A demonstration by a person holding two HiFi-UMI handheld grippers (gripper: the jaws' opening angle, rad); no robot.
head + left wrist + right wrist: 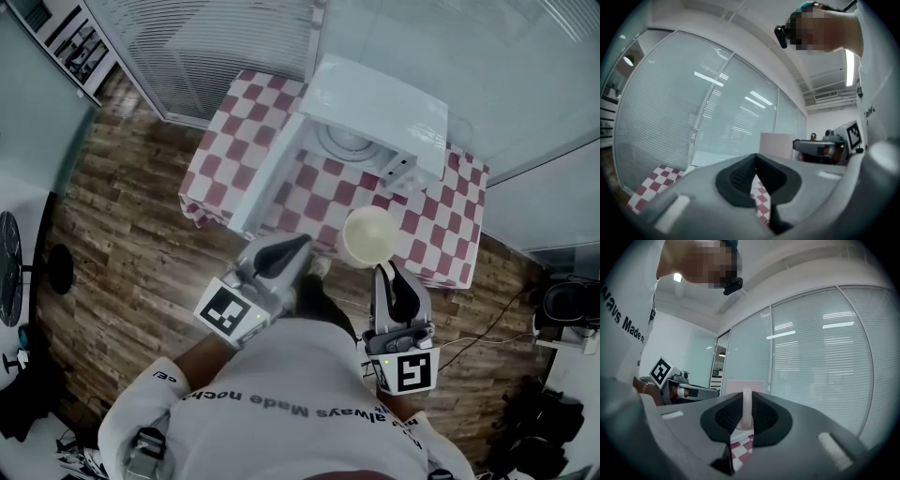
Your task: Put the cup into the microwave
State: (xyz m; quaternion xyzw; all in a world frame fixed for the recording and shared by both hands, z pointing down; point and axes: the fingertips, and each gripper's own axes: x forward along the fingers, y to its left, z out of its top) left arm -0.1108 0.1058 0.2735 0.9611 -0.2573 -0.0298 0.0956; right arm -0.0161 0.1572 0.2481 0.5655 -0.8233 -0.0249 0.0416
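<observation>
One microwave (380, 103), white, stands on the worktop (246, 127) under a red-and-white chequered cloth; its one door (267, 178) is swung wide open on the microwave's left side, and the round turntable (345, 141) shows inside. One cup (369, 236), pale cream, is outside the microwave, on the person's side of its open front and near its right corner; its mouth faces up towards the head camera. Whether the cup rests on the cloth or is lifted clear of it I cannot tell.

There are two grippers, each with one marker cube. The right gripper (384, 272) reaches towards the microwave from the person's side and meets the near side of the cup; in the right gripper view its jaws are clenched on a thin pale upright part of the cup (746, 404), rim or handle I cannot tell. The left gripper (300, 246) lies left of the cup, in front of the open door and apart from it; in the left gripper view its dark pads (740, 176) meet at the tips with nothing between them, so the jaws are pressed together and empty; the chequered cloth shows past them.

The wooden floor (122, 234) lies left of the microwave; glass walls with blinds (206, 42) stand beyond it.
</observation>
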